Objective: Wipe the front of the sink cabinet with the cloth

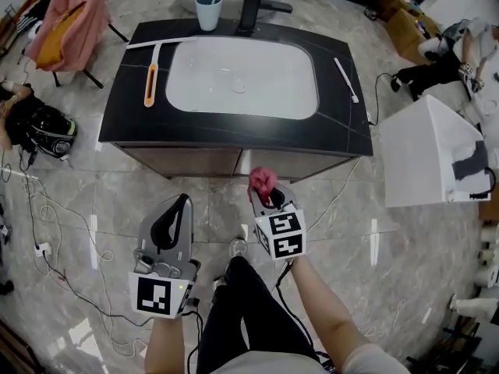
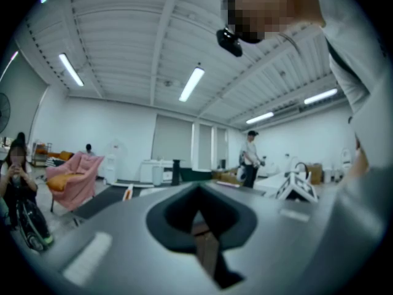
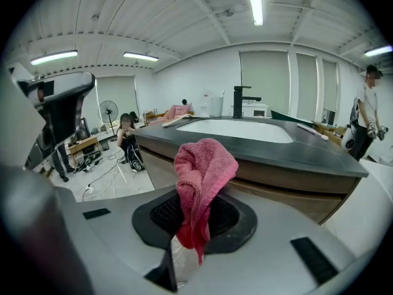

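Hanging at the lower left of the head view, the left tongs (image 1: 184,201) are closed on nothing, jaws pressed together. Just to their right, the right tongs (image 1: 269,196) are clamped on the pink cloth (image 1: 262,180), which stands bunched above the jaws and droops over them in the right gripper view. Beyond, at mid-frame, the brown front of the sink cabinet (image 1: 195,162) is near the cloth but apart from it. Higher up come the black surface (image 1: 129,107), the white basin (image 1: 242,76), then a cup (image 1: 208,11) and faucet (image 1: 251,6) at the top edge. My reading: the cloth is in hand, but no wiping contact has been made — the whole front is left to do.
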Motion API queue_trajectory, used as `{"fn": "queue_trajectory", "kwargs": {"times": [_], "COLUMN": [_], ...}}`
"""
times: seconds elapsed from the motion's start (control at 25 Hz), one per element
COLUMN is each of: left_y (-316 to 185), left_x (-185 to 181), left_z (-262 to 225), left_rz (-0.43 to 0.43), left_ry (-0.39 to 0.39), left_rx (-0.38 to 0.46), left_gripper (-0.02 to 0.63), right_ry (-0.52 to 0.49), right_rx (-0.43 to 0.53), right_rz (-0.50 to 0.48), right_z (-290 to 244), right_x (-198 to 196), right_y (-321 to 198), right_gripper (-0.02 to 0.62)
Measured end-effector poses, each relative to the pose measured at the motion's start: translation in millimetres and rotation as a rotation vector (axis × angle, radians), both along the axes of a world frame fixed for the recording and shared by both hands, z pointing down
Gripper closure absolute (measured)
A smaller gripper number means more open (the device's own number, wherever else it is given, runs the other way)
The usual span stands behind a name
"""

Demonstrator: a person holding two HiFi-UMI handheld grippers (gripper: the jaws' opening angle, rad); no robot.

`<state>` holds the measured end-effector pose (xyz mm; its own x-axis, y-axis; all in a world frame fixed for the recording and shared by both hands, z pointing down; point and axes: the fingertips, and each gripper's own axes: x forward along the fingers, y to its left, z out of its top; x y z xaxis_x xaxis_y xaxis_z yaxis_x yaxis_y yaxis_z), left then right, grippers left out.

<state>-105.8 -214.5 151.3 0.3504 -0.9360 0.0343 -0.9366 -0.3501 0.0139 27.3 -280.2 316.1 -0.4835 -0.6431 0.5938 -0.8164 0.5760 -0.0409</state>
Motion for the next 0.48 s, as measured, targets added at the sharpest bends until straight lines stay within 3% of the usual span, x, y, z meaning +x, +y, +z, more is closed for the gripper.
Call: {"fn": "queue_trajectory", "kwargs": {"times": [0.16,0.48], "left_y": [-1.1,-17.1], "left_x": [4.6,4.4], "left_z": [27.9,96.7], "left_rz": [0.018,0.034], "left_ry": [0.007,0.020], "left_rx": [0.007,0.025], "left_gripper": [0.600,0.600], "right_ry": [0.034,-0.005], "right_rx": [0.010,0.040], "right_rz": [0.019,0.056], "right_z": [26.6,69.2], "right_x": [-4.8,-14.5], "right_y": [-13.4,-51.0], "right_gripper": [0.525,0.526]}}
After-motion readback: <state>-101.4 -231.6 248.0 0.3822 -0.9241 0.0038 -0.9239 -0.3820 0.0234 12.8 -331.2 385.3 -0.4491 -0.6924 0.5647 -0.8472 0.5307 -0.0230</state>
